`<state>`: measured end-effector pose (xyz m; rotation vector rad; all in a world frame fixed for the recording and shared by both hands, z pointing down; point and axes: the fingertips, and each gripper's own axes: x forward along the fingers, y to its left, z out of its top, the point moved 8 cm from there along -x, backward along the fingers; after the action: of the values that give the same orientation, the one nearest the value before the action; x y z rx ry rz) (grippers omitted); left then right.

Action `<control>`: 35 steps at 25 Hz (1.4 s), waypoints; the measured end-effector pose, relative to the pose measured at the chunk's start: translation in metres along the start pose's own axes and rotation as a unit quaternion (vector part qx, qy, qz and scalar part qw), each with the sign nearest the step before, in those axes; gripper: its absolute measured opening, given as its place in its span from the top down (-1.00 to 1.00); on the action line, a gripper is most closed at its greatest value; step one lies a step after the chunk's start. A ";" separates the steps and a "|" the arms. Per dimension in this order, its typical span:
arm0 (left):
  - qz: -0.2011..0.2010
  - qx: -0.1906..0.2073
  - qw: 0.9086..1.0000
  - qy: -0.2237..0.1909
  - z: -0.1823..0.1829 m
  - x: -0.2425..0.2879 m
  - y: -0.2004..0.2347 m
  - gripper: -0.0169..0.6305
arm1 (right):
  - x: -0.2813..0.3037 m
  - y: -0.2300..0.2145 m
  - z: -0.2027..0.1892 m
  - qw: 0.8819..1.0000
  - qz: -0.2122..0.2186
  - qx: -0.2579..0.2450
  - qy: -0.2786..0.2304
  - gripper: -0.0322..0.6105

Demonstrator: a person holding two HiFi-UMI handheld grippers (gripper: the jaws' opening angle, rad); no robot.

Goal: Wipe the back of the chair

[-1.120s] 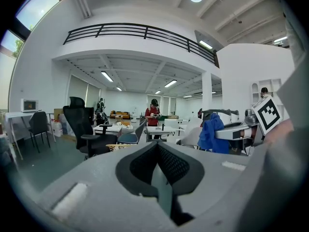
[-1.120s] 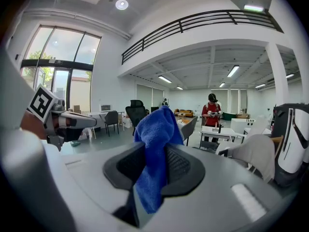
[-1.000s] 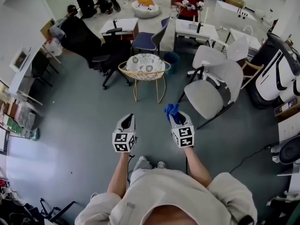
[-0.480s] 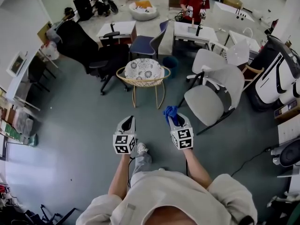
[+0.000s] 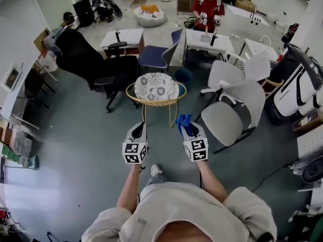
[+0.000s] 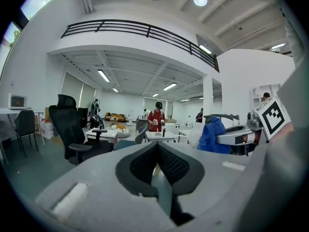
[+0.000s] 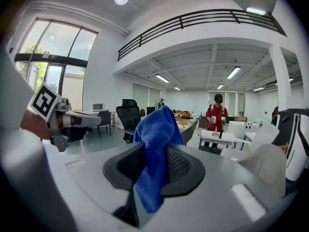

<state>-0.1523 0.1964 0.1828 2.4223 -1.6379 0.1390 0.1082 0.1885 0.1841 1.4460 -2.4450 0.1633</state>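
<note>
My right gripper (image 5: 187, 126) is shut on a blue cloth (image 5: 183, 119); in the right gripper view the blue cloth (image 7: 157, 129) bunches up above the closed jaws and hangs down between them. My left gripper (image 5: 137, 128) is held beside it, shut with nothing in it (image 6: 157, 148). Both are in the air above the grey floor, pointing at a round wicker chair (image 5: 155, 88) with a patterned cushion just ahead. A pale grey chair (image 5: 233, 112) stands to the right, its back towards the far right. The left gripper view shows the right gripper (image 6: 240, 135) with the cloth (image 6: 211, 135).
A black office chair (image 5: 86, 59) stands at the left and a blue chair (image 5: 160, 54) is behind the wicker one. White desks (image 5: 208, 37) and another white chair (image 5: 224, 62) crowd the back. A person in red (image 5: 208, 3) stands far off. White machines (image 5: 298, 84) line the right.
The person has stepped forward, so the wicker chair and the grey chair are nearer the grippers. Both grippers keep their pose, the cloth still held.
</note>
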 end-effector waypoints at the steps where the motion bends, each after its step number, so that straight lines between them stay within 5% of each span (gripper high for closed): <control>1: -0.002 0.000 1.000 -0.002 0.004 0.007 0.009 0.94 | 0.010 0.001 0.005 1.000 -0.002 -0.001 -0.001 0.59; 17: -0.033 -0.005 0.999 0.012 0.008 0.070 0.098 0.94 | 0.103 0.009 0.040 0.999 -0.041 0.006 -0.006 0.59; 35: 0.000 -0.033 0.998 0.059 -0.066 0.126 0.071 0.94 | 0.145 -0.031 -0.054 0.997 0.007 0.043 0.057 0.59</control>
<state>-0.1679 0.0721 0.2800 2.3185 -1.5656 0.2200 0.0806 0.0654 0.2782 1.4131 -2.3828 0.3492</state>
